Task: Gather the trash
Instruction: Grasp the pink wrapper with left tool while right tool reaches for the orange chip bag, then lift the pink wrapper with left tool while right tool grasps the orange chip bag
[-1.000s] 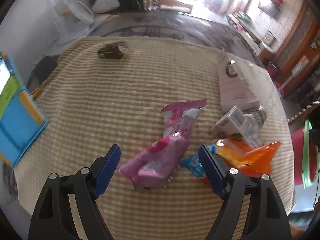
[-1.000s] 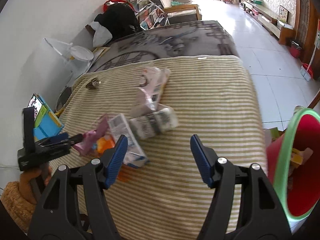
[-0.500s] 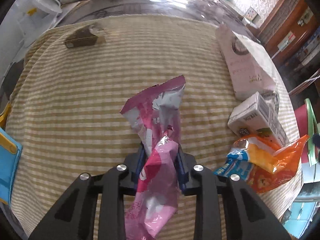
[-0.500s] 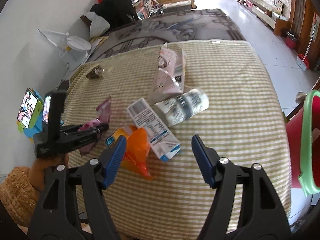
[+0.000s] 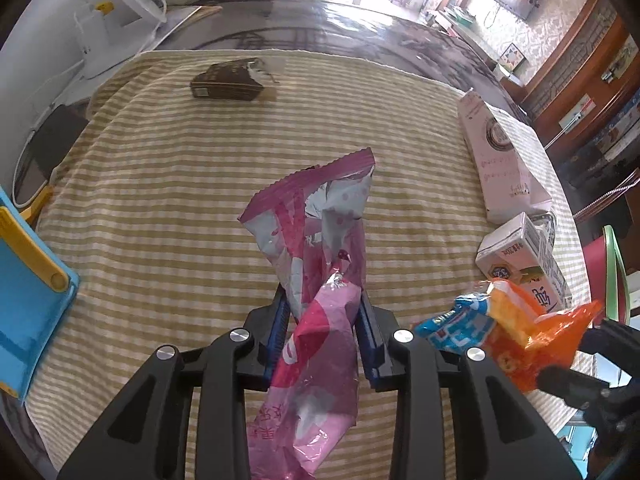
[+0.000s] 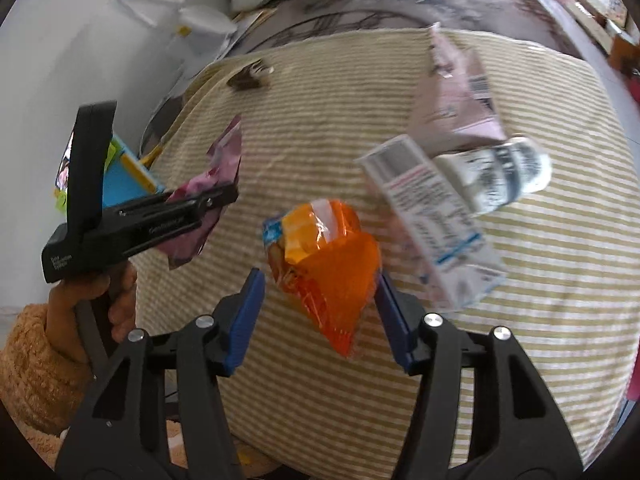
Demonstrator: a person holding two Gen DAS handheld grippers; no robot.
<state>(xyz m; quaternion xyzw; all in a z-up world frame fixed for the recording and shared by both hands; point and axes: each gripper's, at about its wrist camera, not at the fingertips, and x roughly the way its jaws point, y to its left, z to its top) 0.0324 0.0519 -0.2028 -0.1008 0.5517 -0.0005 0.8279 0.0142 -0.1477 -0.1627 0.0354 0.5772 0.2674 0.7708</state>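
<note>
My left gripper [image 5: 323, 326] held the crumpled pink foil snack wrapper [image 5: 320, 280] pinched between its blue pads, though the jaws were easing open a little, so the hold looked none too firm; the wrapper's top stood above the yellow-striped tablecloth [image 5: 180, 184]. My right gripper [image 6: 318, 314] straddled the crinkled orange plastic snack bag [image 6: 326, 268], its jaws closing with the bag between them and the pads not yet pressing on it. I judged the step in hand to be picking up two pieces at once; the white drink carton [image 6: 430, 220], the pink carton [image 6: 456, 104], the small white bottle [image 6: 500, 176] and the dark little box [image 5: 228, 86] lay uncollected. Next I needed the right pads to bite the bag squarely; then both wrappers must go to a bin, which neither view clearly showed.
</note>
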